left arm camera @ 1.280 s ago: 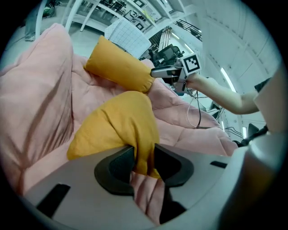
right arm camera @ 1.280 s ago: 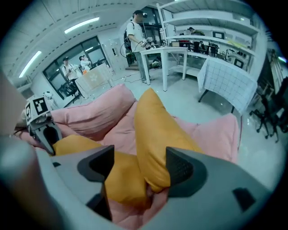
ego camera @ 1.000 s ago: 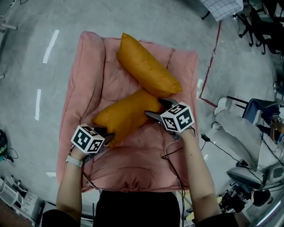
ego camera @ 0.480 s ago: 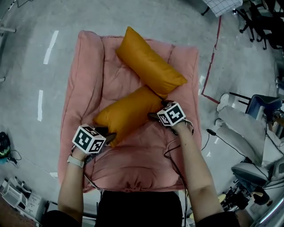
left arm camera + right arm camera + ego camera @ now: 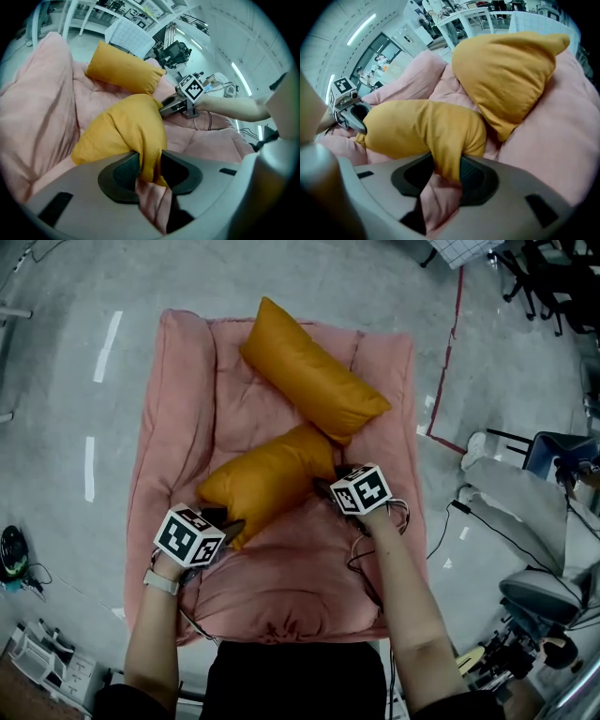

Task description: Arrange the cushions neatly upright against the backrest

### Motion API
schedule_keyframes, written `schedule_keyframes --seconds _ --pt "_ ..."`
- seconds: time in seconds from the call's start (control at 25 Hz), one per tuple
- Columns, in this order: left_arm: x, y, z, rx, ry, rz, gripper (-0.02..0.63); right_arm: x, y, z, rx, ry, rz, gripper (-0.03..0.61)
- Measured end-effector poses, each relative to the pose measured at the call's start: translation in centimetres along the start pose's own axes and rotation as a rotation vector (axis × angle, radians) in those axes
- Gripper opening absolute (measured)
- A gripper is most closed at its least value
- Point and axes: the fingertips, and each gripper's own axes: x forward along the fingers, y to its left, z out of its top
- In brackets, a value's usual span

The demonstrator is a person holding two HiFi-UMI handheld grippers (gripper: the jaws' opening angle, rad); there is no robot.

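A wide pink seat (image 5: 281,573) with soft quilted padding stands on a grey floor (image 5: 56,381), and both orange cushions lie on it. The near cushion (image 5: 267,479) lies slantwise across the middle of the seat, its left end lower toward the seat's near edge and its right end higher toward the seat's right side. The far cushion (image 5: 314,381) lies slantwise the other way across the seat's far half, one corner up by the far edge and the other end toward the right side. The two cushions touch where the near one's right end meets the far one's lower edge. Neither stands upright. The left gripper (image 5: 230,528) is at the near cushion's left end, toward the seat's near-left part. Its jaws are clamped on a fold of that orange corner, with the seat's pink cover showing just under the pinch. The right gripper (image 5: 324,487) is at the same cushion's right end, nearer the seat's right side. Its jaws have just been closing, and a bunched corner of the near cushion is squeezed between their pads. Whether either gripper has caught the pink cover too cannot be told. Both forearms reach in from the seat's near edge, the left wrist wearing a pale watch (image 5: 159,579), and a thin cable (image 5: 361,559) trails along the right forearm over the seat
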Motion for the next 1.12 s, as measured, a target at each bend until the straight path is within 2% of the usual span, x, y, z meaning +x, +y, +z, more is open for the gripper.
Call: schedule_keyframes --seconds 0.08,0.24,0.36,0.4,0.44,0.56,0.8,1.0,1.12 --pt "-0.5 0.7 0.4 -0.004 -0.003 0.04 0.143 -1.2 0.4 -0.5 0.02 -0.003 -0.009 0.156" --pt "-1.1 3.1 1.1 -0.102 -0.013 0.114 0.155 -3.4 2.0 -1.5 0.091 0.004 0.004 0.133" --pt "-0.7 4.9 1.6 -0.129 0.003 0.182 0.161 -4.7 2.5 -2.3 0.148 0.015 0.011 0.118" --pt "-0.4 5.6 1.6 -0.124 0.019 0.211 0.161 -4.8 2.4 -2.7 0.169 0.024 0.008 0.1" --pt "-0.1 6.2 1.6 -0.116 0.037 0.236 0.161 -4.8 2.3 -3.0 0.193 0.031 0.003 0.048" --pt "0.8 7.8 1.9 -0.116 0.06 0.278 0.161 -4.3 2.0 -3.1 0.266 0.026 0.021 0.049" --pt "1.6 11.3 2.7 -0.167 0.039 0.359 0.161 -2.8 1.8 -1.6 0.332 -0.024 0.046 0.051" --pt "1.9 14.3 4.8 -0.187 -0.051 0.383 0.16 -1.8 0.0 0.5 0.359 -0.155 -0.018 0.061" --pt "2.2 15.3 5.7 -0.196 -0.082 0.395 0.158 -1.4 -1.1 1.7 0.3 -0.19 -0.115 0.066"
